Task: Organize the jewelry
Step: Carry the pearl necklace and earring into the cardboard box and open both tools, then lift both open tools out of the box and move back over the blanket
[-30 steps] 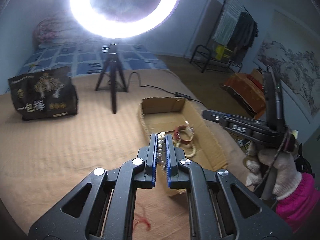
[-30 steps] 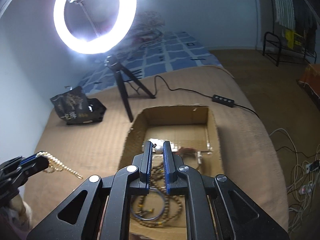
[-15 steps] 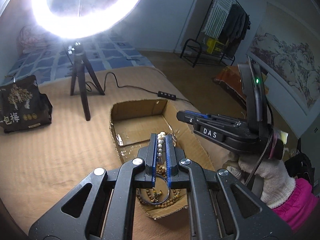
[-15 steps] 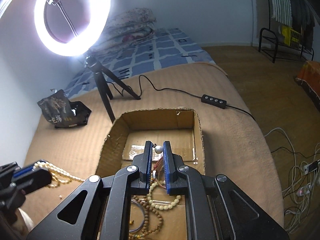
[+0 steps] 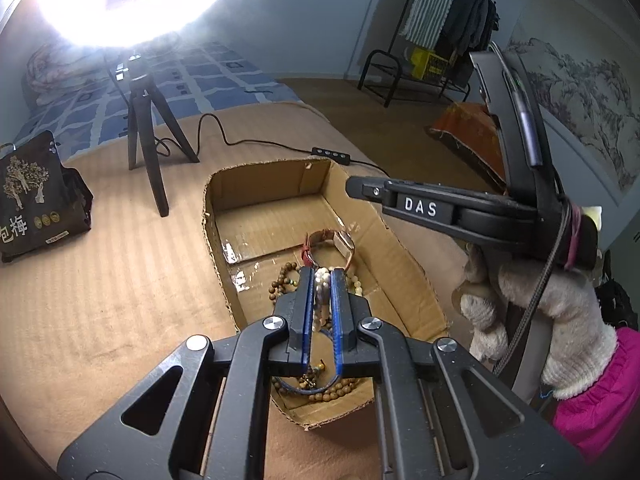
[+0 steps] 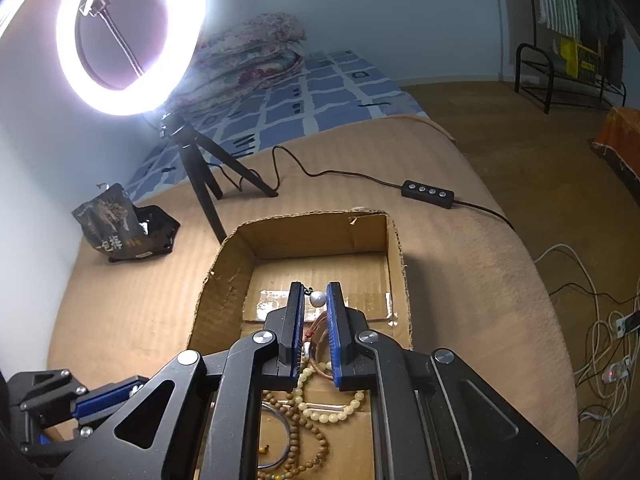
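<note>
My left gripper [image 5: 322, 280] is shut on a strand of white pearl beads [image 5: 321, 285] and hangs over the near end of an open cardboard box [image 5: 404, 264]. The box holds wooden bead strings [image 5: 284, 280], a red-brown strap [image 5: 328, 240] and a blue bangle [image 5: 296, 388]. My right gripper [image 6: 315, 300] pinches a small pearl pendant [image 6: 318, 299] at its fingertips above the box floor; its jaws are opening slightly. Under it lie a cream bead bracelet [image 6: 332, 414] and wooden beads [image 6: 304, 452]. The left wrist view shows the right gripper [image 5: 354, 189] from the side, in a gloved hand [image 5: 560, 308].
A ring light on a black tripod [image 6: 200, 176] stands behind the box, and its cable with a remote [image 6: 428, 194] runs right. A dark snack bag [image 6: 120, 228] lies at the left on the tan blanket. Cables [image 6: 600, 344] lie on the floor at the right.
My left gripper carried the pearl strand from beside the box to over its near end and sank a little. My right gripper edged forward and lower over the box, the pendant still in its tips.
</note>
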A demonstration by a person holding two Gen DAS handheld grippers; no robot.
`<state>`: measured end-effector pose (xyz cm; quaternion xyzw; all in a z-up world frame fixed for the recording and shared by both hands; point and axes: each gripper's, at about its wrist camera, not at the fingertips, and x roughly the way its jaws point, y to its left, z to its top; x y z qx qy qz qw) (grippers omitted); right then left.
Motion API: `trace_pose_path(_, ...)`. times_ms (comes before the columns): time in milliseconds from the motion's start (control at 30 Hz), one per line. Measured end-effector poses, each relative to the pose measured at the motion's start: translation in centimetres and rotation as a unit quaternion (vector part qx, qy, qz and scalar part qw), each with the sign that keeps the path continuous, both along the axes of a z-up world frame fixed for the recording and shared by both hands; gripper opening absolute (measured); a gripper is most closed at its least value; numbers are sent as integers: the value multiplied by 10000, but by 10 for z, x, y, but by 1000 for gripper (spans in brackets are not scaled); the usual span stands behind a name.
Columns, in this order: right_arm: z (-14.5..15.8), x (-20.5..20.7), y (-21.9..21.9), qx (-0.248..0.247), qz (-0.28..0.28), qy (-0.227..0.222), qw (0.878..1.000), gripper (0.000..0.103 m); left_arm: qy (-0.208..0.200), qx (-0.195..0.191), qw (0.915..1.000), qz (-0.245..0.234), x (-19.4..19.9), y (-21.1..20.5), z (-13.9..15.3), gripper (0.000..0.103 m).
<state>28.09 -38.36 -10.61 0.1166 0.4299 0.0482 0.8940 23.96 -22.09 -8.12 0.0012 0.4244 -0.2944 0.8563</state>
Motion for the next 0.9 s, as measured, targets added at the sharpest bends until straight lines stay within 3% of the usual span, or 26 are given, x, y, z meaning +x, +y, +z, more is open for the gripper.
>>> trace_pose_path(33, 0, 0, -1, 27, -20, 18, 10000, 18, 2, 3, 10000, -16, -1, 0, 0, 8)
trace_pose_path(67, -1, 1, -2, 64, -30, 33, 10000, 22, -13, 19, 10000, -14, -1, 0, 0, 21)
trace_pose_path(133, -1, 1, -3, 95, -90, 54, 9999, 42, -48, -3, 10000, -22, -2, 1, 1, 44)
trace_pose_path(300, 1, -1, -4, -35, -217, 22, 9998, 60, -96, 82, 9999, 2, -4, 1, 2, 49)
trace_pose_path(400, 2, -1, -4, -105, -290, 6, 9995, 71, -90, 103, 9999, 59, -3, 4, 0, 59)
trace_pose_path(900, 8, -11, 2, -388, -425, 200, 9981, 72, -108, 267, 9993, 237, -16, 27, 3, 65)
